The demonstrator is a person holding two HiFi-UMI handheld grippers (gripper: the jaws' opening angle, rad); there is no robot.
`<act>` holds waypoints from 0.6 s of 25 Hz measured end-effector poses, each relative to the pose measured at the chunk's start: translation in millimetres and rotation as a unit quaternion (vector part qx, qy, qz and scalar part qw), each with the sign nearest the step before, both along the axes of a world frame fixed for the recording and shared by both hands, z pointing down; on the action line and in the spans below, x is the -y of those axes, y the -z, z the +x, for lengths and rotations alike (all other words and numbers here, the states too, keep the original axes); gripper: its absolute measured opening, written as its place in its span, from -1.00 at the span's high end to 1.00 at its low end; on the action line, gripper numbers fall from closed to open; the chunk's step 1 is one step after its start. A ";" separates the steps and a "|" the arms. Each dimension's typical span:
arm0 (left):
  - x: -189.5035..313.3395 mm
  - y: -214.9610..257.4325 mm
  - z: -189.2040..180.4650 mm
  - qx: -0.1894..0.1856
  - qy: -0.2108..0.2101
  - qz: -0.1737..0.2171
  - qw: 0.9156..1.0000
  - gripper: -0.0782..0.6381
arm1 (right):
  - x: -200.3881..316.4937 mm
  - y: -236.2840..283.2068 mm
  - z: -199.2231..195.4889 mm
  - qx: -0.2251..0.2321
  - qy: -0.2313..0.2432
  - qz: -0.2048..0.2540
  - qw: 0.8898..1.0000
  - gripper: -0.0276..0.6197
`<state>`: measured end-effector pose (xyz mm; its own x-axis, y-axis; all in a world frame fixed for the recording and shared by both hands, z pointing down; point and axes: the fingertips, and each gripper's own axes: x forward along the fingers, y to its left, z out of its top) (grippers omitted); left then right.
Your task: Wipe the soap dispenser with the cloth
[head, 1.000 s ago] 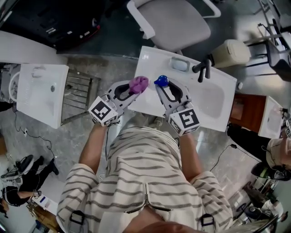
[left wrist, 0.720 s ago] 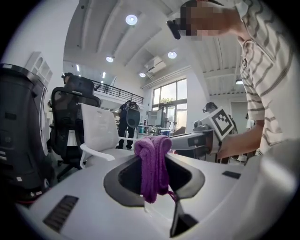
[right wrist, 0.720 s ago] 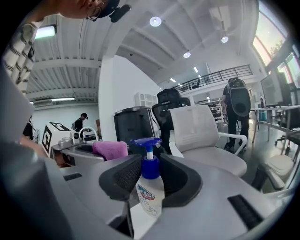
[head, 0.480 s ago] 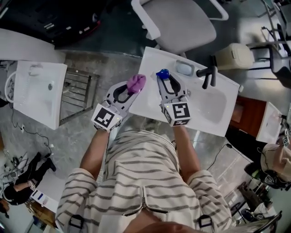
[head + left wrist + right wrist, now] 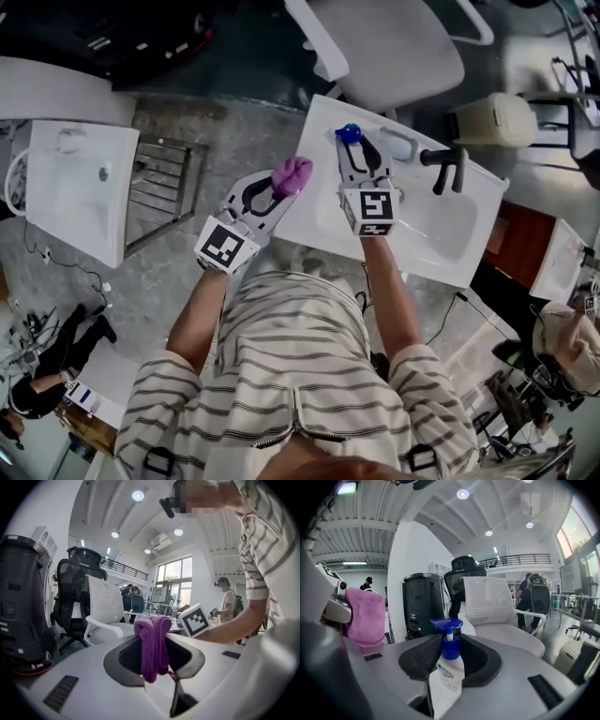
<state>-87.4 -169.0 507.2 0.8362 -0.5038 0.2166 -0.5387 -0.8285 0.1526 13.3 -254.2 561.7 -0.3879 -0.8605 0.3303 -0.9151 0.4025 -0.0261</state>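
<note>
My right gripper [image 5: 355,142] is shut on a soap dispenser [image 5: 447,670], a white bottle with a blue pump [image 5: 349,133], held upright over the far left corner of the white washbasin [image 5: 317,211]. A purple cloth [image 5: 290,173] is bunched between the jaws of my left gripper [image 5: 284,181], which is shut on it near the basin's left edge. In the left gripper view the cloth [image 5: 153,645] hangs folded over the jaws of my left gripper [image 5: 154,653]. From the right gripper view the cloth [image 5: 365,616] shows at the left, apart from the bottle in my right gripper [image 5: 449,667].
A black tap [image 5: 446,165] and a soap dish [image 5: 397,146] sit on the basin's far rim. A white office chair [image 5: 389,42] stands beyond it, a second washbasin [image 5: 70,187] at the left, a metal grate [image 5: 165,183] between them. Other people stand around.
Both grippers have moved away from me over the basin; the right one went farther, carrying the dispenser toward the far rim. The cloth stays in the left gripper.
</note>
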 end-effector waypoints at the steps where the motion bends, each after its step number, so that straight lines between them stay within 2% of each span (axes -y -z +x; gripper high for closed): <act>1: 1.3 -1.7 -0.9 -0.001 0.000 -0.003 1.000 0.46 | 4.9 -3.0 -0.7 -0.002 -0.002 0.005 1.000 0.51; 15: 8.1 -17.0 -0.8 -0.013 -0.009 -0.027 1.000 0.46 | 30.5 -44.4 2.9 -0.006 -0.024 -0.031 0.999 0.50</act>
<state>-88.2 -177.1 524.2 0.8508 -0.4767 0.2213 -0.5189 -0.8287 0.2099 16.1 -284.7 606.1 -0.3430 -0.8555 0.3880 -0.9333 0.3570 -0.0381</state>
